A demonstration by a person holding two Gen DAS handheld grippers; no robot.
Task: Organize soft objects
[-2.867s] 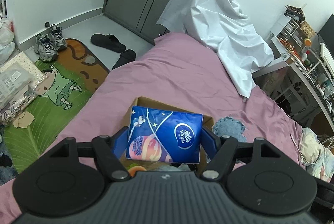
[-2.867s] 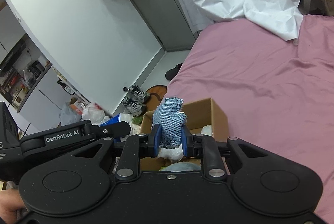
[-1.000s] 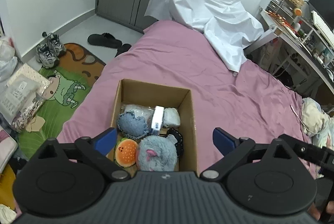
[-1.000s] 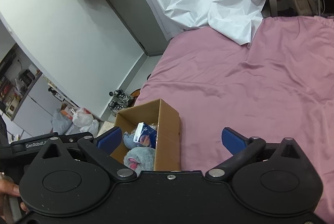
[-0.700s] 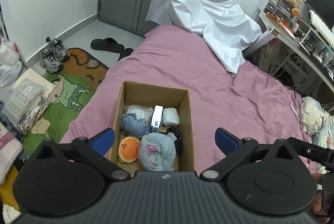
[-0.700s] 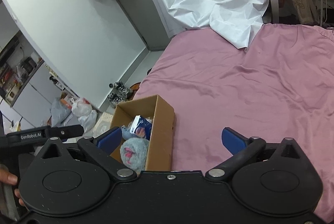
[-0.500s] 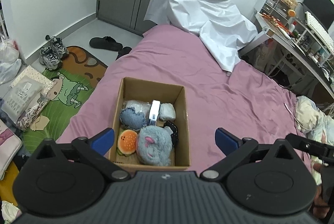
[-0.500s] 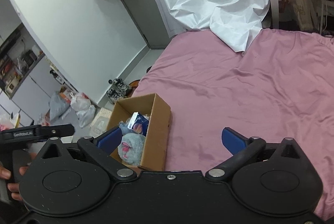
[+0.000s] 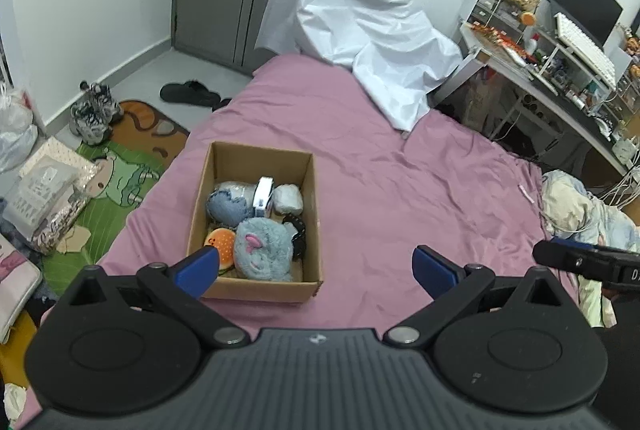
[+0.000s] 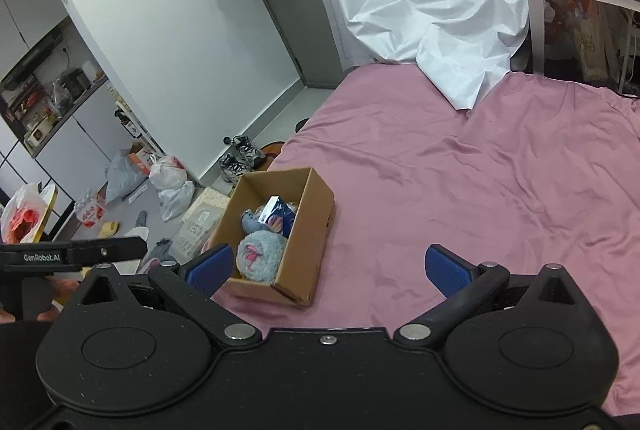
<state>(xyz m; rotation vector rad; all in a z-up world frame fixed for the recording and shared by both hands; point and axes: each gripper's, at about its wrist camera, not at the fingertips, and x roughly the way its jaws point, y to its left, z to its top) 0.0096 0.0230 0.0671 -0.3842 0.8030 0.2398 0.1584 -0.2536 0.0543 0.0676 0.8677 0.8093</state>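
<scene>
Both tools hang above the bed with nothing in them. The left gripper has its blue fingers spread wide, and the right gripper is spread just as wide, each with only pink bedsheet showing through the gap.

The cardboard box sits on the sheet below and ahead of the left gripper, toward its left finger; from the right gripper it lies ahead and to the left, its near corner just past the left fingertip. Inside, nearest the grippers, is a grey-blue plush toy with a burger-shaped plush touching it on the left. Behind them are a denim bundle, a blue tissue pack standing on edge, and a pale wrapped bundle at the far right. A dark item lies against the right wall of the box, too shadowed to identify.

By my reading, the sorting is at or near its end: the soft things in view are packed together in the box, and the open sheet ahead of both grippers carries no loose item. A crumpled heap of bedding lies far to the right of the left gripper at the bed's edge; whether it belongs to the task cannot be told.
</scene>
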